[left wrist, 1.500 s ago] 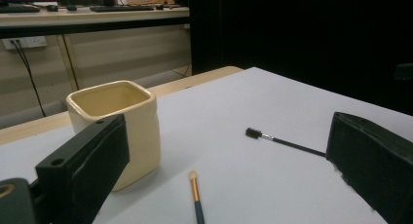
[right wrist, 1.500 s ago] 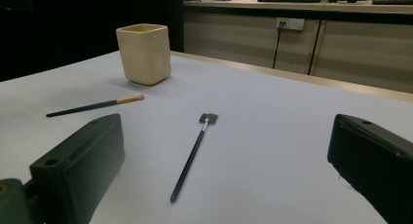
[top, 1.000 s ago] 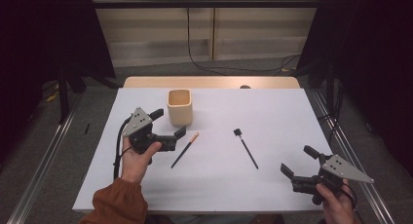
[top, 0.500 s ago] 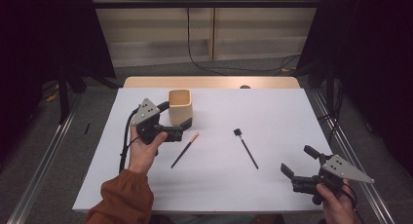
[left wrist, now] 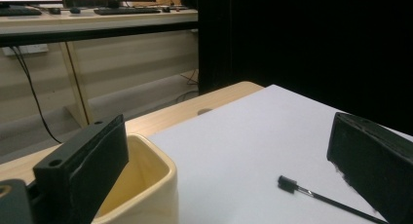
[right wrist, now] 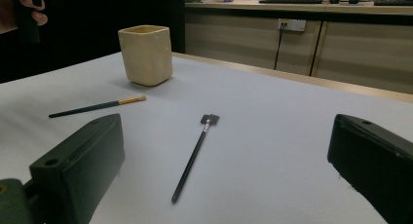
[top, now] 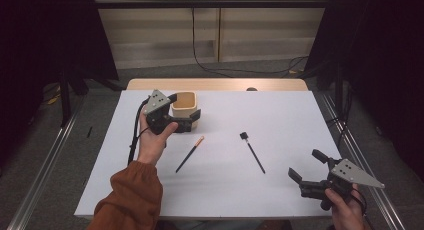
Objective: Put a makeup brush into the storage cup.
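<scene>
Left hand-held gripper point(top: 186, 111) (jaws spread wide) straddles the cream cup point(top: 184, 104), unclamped.

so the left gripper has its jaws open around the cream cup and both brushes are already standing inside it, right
Not quite. The left gripper does have its jaws open at the cream cup, but the high view shows both brushes lying flat on the white table: the orange-tipped brush and the black brush.

Table point(top: 280, 190): cup point(top: 184, 104), two brushes point(top: 189, 154)
</scene>
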The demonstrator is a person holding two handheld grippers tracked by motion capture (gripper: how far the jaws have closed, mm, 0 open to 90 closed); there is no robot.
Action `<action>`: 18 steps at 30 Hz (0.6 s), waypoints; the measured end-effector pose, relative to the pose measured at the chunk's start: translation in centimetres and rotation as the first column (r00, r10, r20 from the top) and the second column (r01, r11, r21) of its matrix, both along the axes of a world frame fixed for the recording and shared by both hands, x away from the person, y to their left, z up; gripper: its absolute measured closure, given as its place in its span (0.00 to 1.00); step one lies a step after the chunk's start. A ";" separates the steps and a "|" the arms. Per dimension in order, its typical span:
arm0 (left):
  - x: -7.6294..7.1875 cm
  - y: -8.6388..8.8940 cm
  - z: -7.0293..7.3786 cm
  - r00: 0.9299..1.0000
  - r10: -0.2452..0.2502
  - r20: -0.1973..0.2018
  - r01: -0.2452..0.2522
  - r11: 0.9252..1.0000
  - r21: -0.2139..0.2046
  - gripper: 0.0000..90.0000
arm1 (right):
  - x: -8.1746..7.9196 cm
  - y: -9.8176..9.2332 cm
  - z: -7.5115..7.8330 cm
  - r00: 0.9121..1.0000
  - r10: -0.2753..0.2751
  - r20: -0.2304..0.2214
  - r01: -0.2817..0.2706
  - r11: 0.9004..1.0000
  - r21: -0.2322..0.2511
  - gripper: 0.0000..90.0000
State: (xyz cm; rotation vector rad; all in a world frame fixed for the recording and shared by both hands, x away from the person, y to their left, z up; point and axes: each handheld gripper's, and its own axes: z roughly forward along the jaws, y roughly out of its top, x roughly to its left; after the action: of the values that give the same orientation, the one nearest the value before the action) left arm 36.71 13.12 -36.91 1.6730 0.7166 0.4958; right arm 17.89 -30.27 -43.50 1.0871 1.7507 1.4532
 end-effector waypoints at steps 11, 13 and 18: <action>1.7 -0.1 0.6 1.000 0.017 0.001 -0.017 1.000 0.010 0.02 | 0.0 0.0 0.0 1.000 0.000 -0.001 0.000 1.000 -0.002 0.00; 1.8 -0.3 0.7 1.000 0.015 -0.007 -0.015 1.000 0.014 0.02 | 0.0 0.0 0.0 1.000 -0.001 -0.003 0.001 1.000 -0.002 0.00; 2.0 -0.2 1.3 0.999 0.013 -0.029 -0.012 1.000 0.028 0.02 | 0.0 0.0 0.0 1.000 0.000 -0.002 0.000 1.000 -0.001 0.00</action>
State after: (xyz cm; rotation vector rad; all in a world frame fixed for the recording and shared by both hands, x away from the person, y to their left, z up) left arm 38.68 12.97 -35.58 1.7062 0.7446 0.4928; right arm 17.89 -30.25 -43.54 1.0886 1.7528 1.4512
